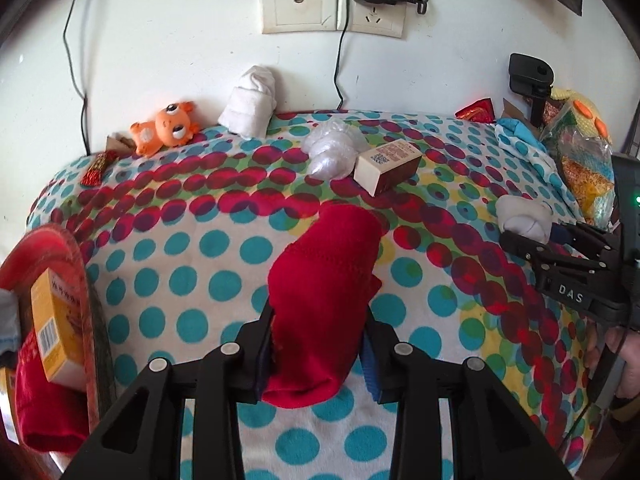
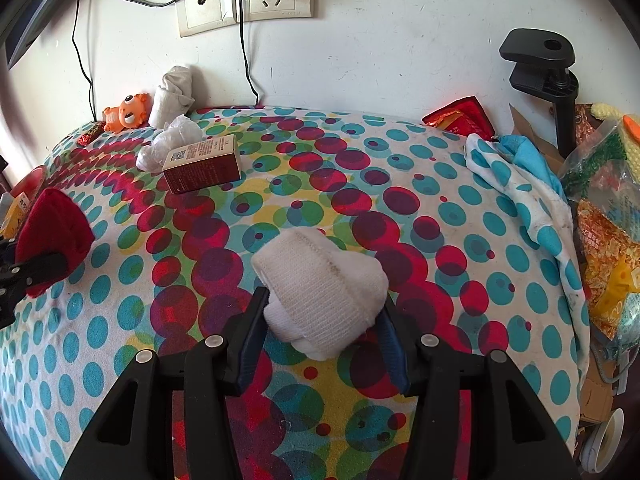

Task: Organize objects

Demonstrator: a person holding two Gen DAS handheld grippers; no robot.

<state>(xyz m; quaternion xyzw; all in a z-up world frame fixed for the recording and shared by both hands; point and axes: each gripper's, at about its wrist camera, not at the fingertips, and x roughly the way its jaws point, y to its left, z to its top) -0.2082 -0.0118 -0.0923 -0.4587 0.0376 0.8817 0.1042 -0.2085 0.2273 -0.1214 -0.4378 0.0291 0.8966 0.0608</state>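
My left gripper (image 1: 318,320) is shut on a rolled red sock (image 1: 324,296) and holds it over the dotted blanket (image 1: 168,248). My right gripper (image 2: 322,316) is shut on a rolled white sock (image 2: 324,288). Each shows in the other view: the white sock at the right (image 1: 524,220), the red sock at the left (image 2: 52,232). At the far left a red basket (image 1: 60,248) holds a yellow box (image 1: 58,316) and a red cloth (image 1: 44,412). A brown box (image 1: 390,164) and a crumpled plastic bag (image 1: 332,152) lie ahead.
An orange toy (image 1: 168,126) and a white rolled cloth (image 1: 252,102) lie against the wall. Cables hang from wall sockets (image 1: 332,0). A black clamp stand (image 2: 548,76), a red packet (image 2: 460,118), a folded dotted cloth (image 2: 520,184) and snack bags (image 2: 608,208) crowd the right edge.
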